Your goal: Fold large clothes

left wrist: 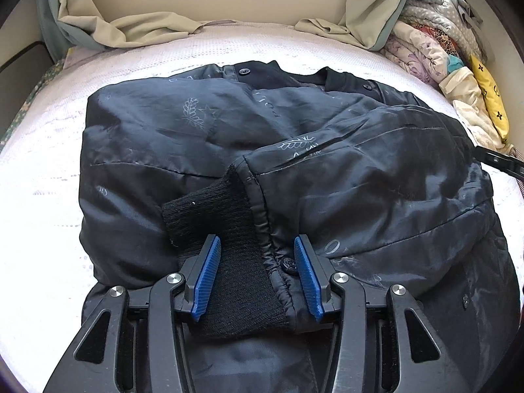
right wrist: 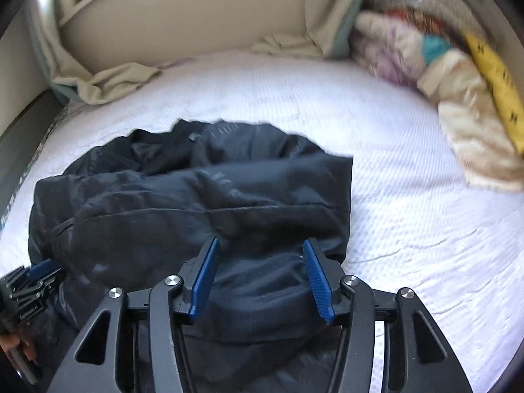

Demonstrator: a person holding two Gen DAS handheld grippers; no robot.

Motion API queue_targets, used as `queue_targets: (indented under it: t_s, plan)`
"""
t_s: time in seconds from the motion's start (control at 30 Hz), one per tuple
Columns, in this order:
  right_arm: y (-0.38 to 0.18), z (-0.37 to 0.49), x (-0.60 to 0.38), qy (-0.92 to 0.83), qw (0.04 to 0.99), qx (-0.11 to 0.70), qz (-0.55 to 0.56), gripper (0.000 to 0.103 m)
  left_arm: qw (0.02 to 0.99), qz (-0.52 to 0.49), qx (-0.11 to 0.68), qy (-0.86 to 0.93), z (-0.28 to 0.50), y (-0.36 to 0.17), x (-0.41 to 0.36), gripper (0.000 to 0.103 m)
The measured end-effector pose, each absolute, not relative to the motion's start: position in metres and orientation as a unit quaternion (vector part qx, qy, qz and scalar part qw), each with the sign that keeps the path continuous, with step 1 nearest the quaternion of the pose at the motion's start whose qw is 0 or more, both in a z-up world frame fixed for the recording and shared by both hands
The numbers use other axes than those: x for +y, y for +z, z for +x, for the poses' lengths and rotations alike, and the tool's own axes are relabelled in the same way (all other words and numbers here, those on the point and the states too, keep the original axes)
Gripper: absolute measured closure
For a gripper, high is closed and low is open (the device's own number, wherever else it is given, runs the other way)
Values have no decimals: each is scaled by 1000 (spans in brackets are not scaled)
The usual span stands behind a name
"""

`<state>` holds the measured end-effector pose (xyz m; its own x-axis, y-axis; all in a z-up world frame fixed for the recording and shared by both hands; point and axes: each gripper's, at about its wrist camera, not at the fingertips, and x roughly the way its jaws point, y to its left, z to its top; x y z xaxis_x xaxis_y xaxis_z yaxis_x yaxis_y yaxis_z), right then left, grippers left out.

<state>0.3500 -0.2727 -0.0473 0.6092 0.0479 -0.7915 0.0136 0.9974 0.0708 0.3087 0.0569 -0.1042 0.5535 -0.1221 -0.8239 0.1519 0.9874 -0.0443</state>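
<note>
Left tool (left wrist: 257, 270) open over jacket (left wrist: 229, 137) cuff (left wrist: 226, 239); print illegible.

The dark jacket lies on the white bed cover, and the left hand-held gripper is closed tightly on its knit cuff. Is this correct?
Not quite. The jacket does lie on the white bed cover, but the left hand-held gripper is open: in the left wrist view its blue fingers stand apart on either side of the knit cuff, not closed on it.

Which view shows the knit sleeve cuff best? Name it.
Left wrist view: the black ribbed cuff lies sharp between the open left tongs. The right wrist view is blurred; only dark jacket folds show, no cuff discernible.
</note>
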Motion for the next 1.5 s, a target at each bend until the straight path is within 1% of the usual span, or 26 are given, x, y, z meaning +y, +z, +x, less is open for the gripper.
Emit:
queue_targets:
  t_s: [0.13, 0.33, 0.57, 0.8, 0.87, 0.93, 1.0, 1.1, 1.23, 1.33, 1.5]
  plan:
    - [-52, 335, -253, 68, 881, 467, 35, 53, 881, 20, 466, -76, 309, -105, 56, 51]
    - [-82, 330, -233, 52, 871, 487, -31, 53, 881, 20, 466, -78, 309, -105, 56, 50]
    - [-113, 333, -233, 51, 876, 478, -44, 53, 881, 21, 465, -79, 309, -106, 57, 50]
    - [-120, 333, -234, 53, 878, 474, -35, 53, 878, 8, 471, -85, 309, -98, 62, 46]
    - [-115, 333, -237, 55, 877, 477, -23, 53, 876, 4, 474, -87, 308, -93, 65, 44]
    - [-106, 333, -239, 57, 874, 482, -14, 51, 877, -4, 473, -84, 305, -83, 72, 35]
    - [-90, 331, -242, 64, 872, 486, 0, 42, 882, -10, 465, -79, 301, -74, 79, 30]
    - [-61, 324, -251, 76, 879, 468, 35, 37, 885, -20, 458, -77, 297, -63, 90, 28]
    - [-38, 316, -271, 80, 883, 456, 73, 34, 885, -46, 459, -69, 292, -58, 115, 27]
    - [-39, 314, -292, 77, 871, 470, 122, 33, 878, -73, 468, -61, 291, -61, 136, 27]
    - [-60, 309, -327, 70, 828, 513, 214, 32, 865, -130, 480, -64, 282, -59, 166, 27]
